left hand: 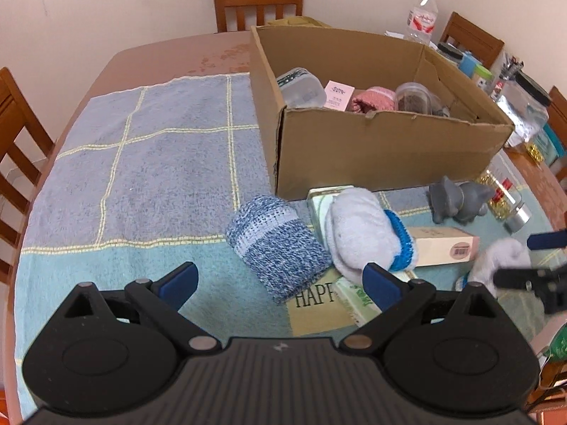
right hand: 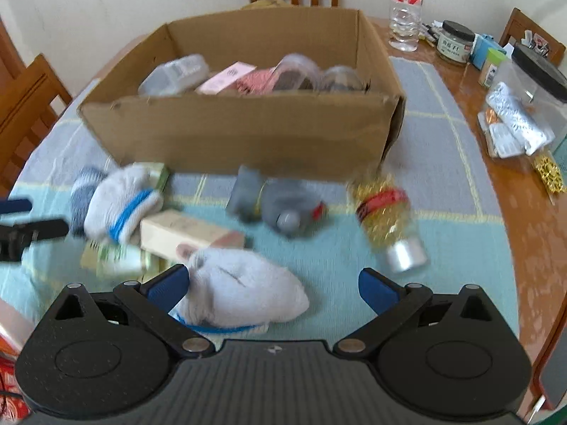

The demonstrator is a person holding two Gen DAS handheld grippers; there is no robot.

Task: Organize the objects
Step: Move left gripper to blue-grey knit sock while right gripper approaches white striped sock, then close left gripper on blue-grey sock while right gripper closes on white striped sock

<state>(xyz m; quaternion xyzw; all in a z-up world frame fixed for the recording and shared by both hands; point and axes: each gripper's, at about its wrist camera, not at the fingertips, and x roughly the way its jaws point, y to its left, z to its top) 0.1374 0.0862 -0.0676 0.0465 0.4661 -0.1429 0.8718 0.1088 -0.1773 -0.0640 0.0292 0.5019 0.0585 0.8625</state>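
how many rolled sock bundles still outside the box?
3. Blue knit bundle at left; white blue-trimmed bundle beside it atop the green packets; another white bundle at the right hand-held gripper. Others may be hidden.

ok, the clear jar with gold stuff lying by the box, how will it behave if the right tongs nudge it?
The jar lies on its side on the towel, so it will probably roll. Its clear wall looks hard and smooth, likely slippery. The gold filling may shift and add some weight.

Wooden chairs (left hand: 258,0), water bottle (right hand: 405,7)
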